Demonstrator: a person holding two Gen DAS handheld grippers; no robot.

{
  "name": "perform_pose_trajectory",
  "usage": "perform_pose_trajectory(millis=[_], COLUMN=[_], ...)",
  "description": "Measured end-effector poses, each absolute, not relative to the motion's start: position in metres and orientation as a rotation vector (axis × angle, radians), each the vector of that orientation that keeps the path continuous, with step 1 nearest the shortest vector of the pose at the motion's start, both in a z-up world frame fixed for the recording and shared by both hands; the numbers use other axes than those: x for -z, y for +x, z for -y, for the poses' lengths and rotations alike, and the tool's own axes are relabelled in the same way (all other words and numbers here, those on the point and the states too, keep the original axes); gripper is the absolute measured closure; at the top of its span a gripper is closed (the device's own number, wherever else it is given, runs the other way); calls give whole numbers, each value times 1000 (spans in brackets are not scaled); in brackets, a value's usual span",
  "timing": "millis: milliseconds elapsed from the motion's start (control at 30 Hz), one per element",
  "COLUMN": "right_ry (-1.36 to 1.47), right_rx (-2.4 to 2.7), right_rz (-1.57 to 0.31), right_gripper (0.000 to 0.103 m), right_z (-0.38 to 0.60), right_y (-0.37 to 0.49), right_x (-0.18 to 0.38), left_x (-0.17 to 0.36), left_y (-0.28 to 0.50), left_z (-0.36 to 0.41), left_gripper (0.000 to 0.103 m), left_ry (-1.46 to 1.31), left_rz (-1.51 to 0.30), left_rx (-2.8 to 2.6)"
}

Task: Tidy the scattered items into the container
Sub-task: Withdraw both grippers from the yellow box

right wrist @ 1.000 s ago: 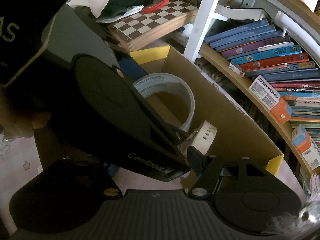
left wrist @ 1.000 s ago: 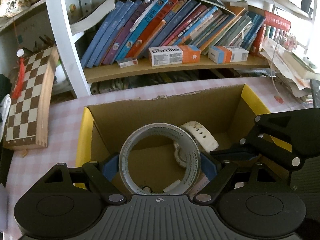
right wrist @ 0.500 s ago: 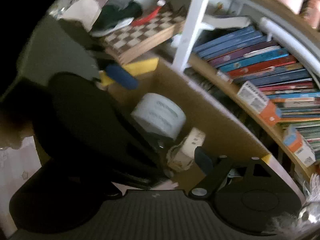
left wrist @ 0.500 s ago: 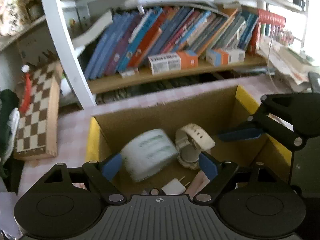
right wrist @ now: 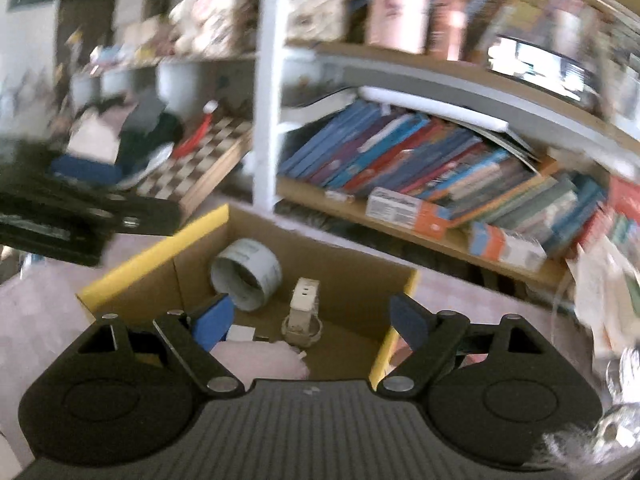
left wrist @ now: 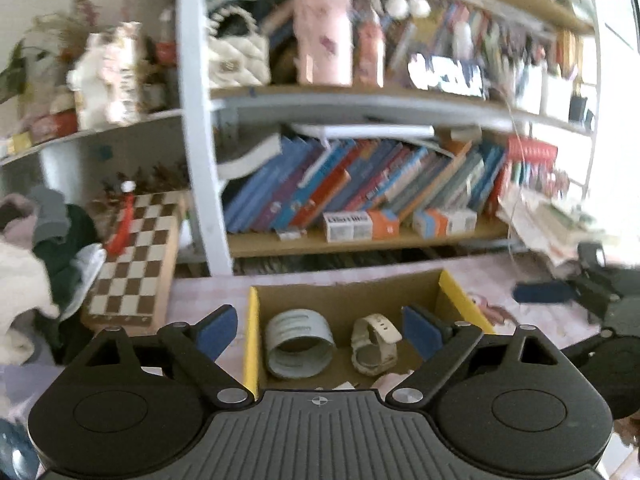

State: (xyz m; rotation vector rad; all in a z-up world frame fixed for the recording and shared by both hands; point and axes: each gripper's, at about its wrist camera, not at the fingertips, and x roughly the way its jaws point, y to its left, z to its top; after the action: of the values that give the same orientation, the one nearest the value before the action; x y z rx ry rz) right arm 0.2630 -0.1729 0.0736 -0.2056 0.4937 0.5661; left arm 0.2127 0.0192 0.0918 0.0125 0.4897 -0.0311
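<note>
The left gripper (left wrist: 318,330) is opening wide with nothing between its blue pads, and the right gripper (right wrist: 308,316) is wide and empty too. Below them, the tape roll (left wrist: 299,343) lies on its side in the cardboard box (left wrist: 252,336), beside the white watch (left wrist: 376,344). The round roll could wobble and bump the watch.

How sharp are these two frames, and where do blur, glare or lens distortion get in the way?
Left wrist view: shelves smeared by motion blur, window side at right blown out white, the shelf post bowed by the fisheye; tape roll and watch in the cardboard box stay readable. Right wrist view: heavier blur, book titles unreadable, upper shelf streaked, box contents soft but recognisable.
</note>
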Motion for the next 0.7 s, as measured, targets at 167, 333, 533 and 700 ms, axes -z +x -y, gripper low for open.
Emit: perform_pose_trajectory(millis=[167,333,533,700], right_ry=[-143,-121,-136,-153], right_rx=[-504,-440,-414,-406], right_rz=[-467,-489,-517,-550], right_gripper=[18,18,18,18], right_z=[186,190,191,186], right_y=[227,194,149,117], right_x=[-74,-67,-59,-50], left_x=[-92,-86,-68,-54], left_y=[176,142,103,74], left_z=[-32,-44,-51,-57], left_gripper=[10,9,9,9], left_ry=[-17,-50,-77,-88], left_rz=[-458,-470,-518,-558], left_rx=[-3,-14,-18,-22])
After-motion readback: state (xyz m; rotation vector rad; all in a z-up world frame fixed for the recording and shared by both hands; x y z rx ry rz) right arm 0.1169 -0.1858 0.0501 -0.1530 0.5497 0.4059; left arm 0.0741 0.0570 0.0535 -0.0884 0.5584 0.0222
